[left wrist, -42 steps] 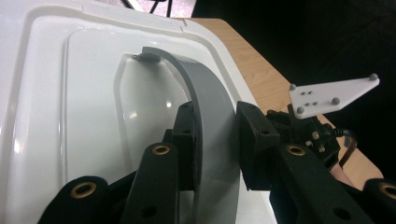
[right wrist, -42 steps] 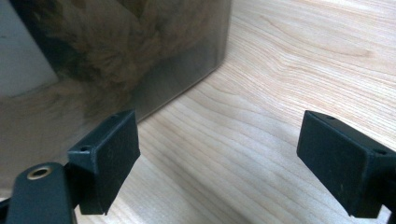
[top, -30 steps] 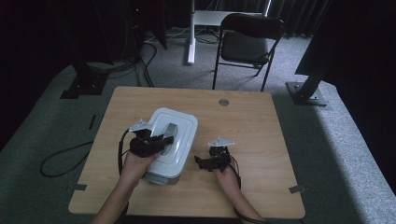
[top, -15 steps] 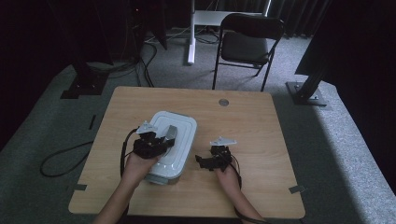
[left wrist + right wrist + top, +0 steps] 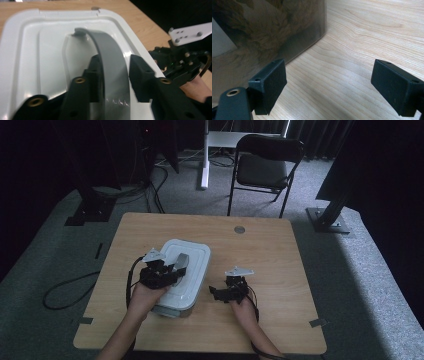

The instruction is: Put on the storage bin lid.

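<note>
A white box [image 5: 192, 251] with a white lid [image 5: 32, 50] and a grey arched handle [image 5: 110, 57] stands on the wooden table [image 5: 280, 255], left of centre. My left gripper [image 5: 172, 270] reaches over the lid with the raised handle [image 5: 181, 262] between its jaws. The jaws have just been opening; one pad lies against the handle and a thin gap shows at the other. My right gripper [image 5: 215, 293] rests low on the table just right of the box, wide open and holding nothing. In the right gripper view its jaws [image 5: 337, 82] face the box's see-through side wall [image 5: 267, 30].
Bare wood [image 5: 362, 37] stretches to the right of and behind the box. A round cable port [image 5: 239, 229] sits near the table's far edge. A black chair [image 5: 267, 167] stands on the carpet beyond it. The right gripper [image 5: 180, 62] is close beside the lid's right edge.
</note>
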Tool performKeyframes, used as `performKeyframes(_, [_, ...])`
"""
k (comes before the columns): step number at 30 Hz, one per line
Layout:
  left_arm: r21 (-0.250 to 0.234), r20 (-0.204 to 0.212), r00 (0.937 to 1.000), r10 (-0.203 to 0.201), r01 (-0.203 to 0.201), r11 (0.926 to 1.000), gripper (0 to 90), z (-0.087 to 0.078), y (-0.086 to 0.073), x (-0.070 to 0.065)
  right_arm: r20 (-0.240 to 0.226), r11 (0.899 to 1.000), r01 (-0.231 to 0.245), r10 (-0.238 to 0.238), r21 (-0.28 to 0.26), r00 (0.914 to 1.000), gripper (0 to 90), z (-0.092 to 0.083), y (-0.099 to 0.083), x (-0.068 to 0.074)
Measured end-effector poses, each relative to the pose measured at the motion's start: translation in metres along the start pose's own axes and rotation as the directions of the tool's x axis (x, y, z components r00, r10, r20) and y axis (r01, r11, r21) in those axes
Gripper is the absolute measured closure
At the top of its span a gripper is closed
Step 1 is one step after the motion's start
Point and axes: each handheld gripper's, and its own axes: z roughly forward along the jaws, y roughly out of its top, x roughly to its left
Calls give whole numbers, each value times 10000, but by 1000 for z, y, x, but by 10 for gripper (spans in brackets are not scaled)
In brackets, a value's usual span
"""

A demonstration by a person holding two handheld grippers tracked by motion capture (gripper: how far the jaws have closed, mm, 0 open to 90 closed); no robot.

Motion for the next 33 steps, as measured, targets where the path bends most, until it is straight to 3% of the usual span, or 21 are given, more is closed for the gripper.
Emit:
performKeyframes(4, [-8, 10, 9999, 152, -152, 9999, 547, -4, 1, -3, -33, 10000, 10, -10, 44, 10000, 123, 1, 0, 0])
performKeyframes(10, [-532, -212, 9996, 165, -176, 9984, 434, -17, 5, 1, -15, 10000, -15, 15, -9, 10000, 123, 0, 0, 0])
performKeyframes(13, [-429, -204, 9970, 745, -753, 9962, 340, -22, 5, 6, -7, 10000, -8, 8, 4, 10000, 123, 0, 0, 0])
performKeyframes(14, [-513, -249, 9969, 752, -764, 9958, 287, -24, 4, 8, -17, 10000, -14, 14, 10, 10000, 123, 0, 0, 0])
performKeyframes(18, [-854, -504, 9977, 446, -488, 9952, 250, -28, 2, 20, 7, 10000, -16, 16, -1, 10000, 123, 0, 0, 0])
performKeyframes(24, [-861, -909, 9958, 56, -134, 9962, 122, -32, -7, 39, 20, 10000, -21, 21, -29, 10000, 123, -1, 0, -1])
performKeyframes(28, [-1122, -1402, 9898, -269, 111, 9936, 84, -38, -13, 53, 29, 10000, -27, 27, 20, 10000, 123, 0, -1, -1])
performKeyframes(30, [-1157, -1544, 9868, -498, 320, 9928, 4, -41, -15, 61, 34, 10000, -24, 24, 28, 10000, 123, 1, -1, 0])
performKeyframes(33, [-1227, -1855, 9801, -703, 478, 9913, 4, -43, -20, 70, 44, 10000, -17, 17, 9, 10000, 123, 0, -1, -1])
